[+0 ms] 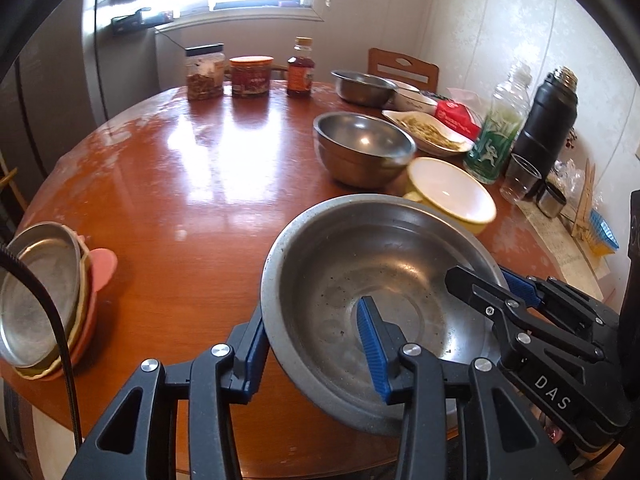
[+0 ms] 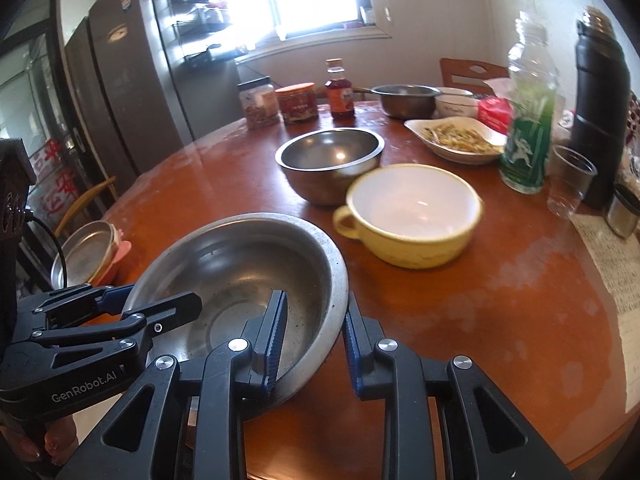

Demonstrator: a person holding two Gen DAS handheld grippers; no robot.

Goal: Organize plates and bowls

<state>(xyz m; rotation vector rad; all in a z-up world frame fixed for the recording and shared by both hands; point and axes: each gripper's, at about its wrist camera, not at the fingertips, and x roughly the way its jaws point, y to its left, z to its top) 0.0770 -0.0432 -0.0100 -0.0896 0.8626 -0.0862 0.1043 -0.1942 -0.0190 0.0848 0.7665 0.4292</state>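
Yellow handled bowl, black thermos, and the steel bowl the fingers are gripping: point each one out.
Yellow handled bowl (image 2: 416, 204): right wrist view, white inside.
Black thermos (image 2: 600, 120): right wrist view, middle of body.
Steel bowl (image 1: 360, 264): left wrist view, inner wall.

Left gripper (image 1: 316, 344) in matte black linkage arms, ribbed blue pads (image 1: 370, 344), round silver screws, black cable (image 1: 60, 332), right gripper (image 2: 314, 340) alike, white "DAS" and "GenRobot.AI" lettering
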